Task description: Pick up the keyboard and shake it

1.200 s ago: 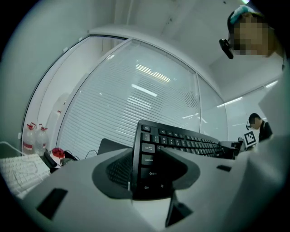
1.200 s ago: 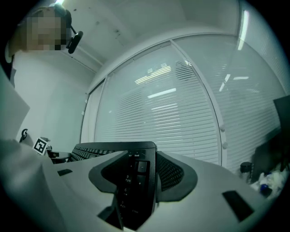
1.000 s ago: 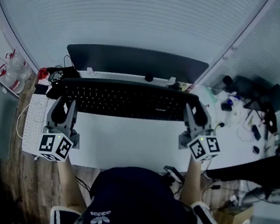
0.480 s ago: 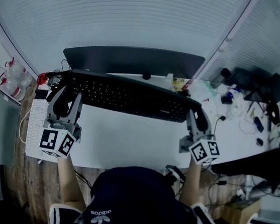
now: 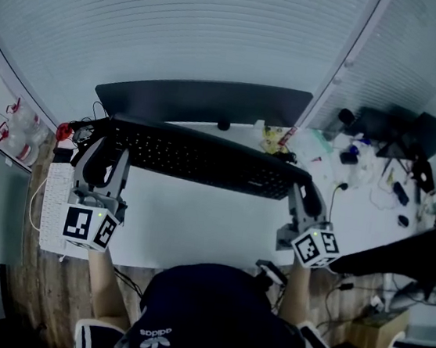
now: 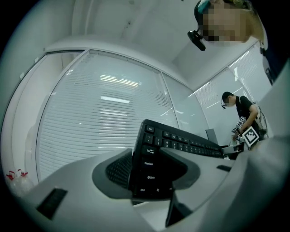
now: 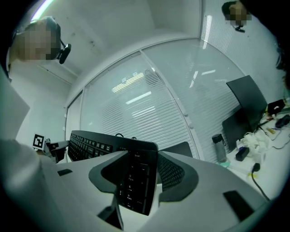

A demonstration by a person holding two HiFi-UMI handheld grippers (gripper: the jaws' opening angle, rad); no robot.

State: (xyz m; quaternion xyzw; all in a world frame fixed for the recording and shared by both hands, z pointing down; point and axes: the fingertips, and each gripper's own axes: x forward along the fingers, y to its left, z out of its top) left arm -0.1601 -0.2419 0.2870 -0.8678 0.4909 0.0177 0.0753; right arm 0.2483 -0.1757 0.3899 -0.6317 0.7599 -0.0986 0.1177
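Observation:
A long black keyboard (image 5: 204,158) hangs in the air above the white desk (image 5: 196,226), tilted with its left end higher in the head view. My left gripper (image 5: 103,147) is shut on the keyboard's left end (image 6: 152,167). My right gripper (image 5: 301,194) is shut on its right end (image 7: 136,181), at the number pad. In each gripper view the keyboard stands on edge between the two jaws, and its row of keys runs away toward the other gripper.
A dark monitor (image 5: 203,100) stands behind the keyboard. A white keyboard (image 5: 55,204) lies at the desk's left edge. Cables and a red item (image 5: 65,131) sit at the back left. Bottles, cloths and small gear (image 5: 354,158) clutter the right. A second person (image 6: 244,120) stands further off.
The keyboard has swung: its left end rose and went back, its right end dropped and came nearer. Both grippers kept their hold throughout.

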